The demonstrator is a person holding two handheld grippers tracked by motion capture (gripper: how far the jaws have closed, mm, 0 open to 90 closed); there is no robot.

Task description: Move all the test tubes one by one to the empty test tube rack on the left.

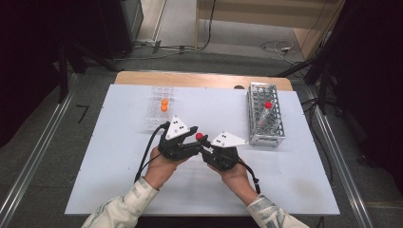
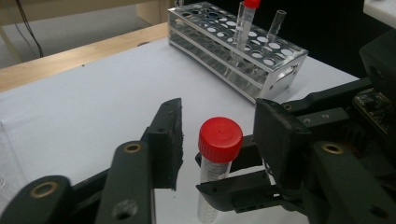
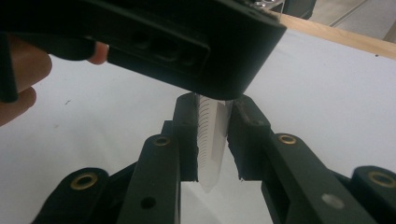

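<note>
Upright, red-capped tube (image 2: 215, 158) clamped in right tool (image 3: 212, 140), cap between left tool (image 2: 218, 135) jaws.

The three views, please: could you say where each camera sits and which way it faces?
High view: above the person's side, looking forward and down at the table; forearms and both claws show.
Left gripper view: rides the left claw, facing the red-capped tube and metal rack.
Right gripper view: rides the right claw, which clamps that same tube.

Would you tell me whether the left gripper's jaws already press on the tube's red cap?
No, the left gripper has a jaw on either side of the red cap, with gaps showing.
</note>
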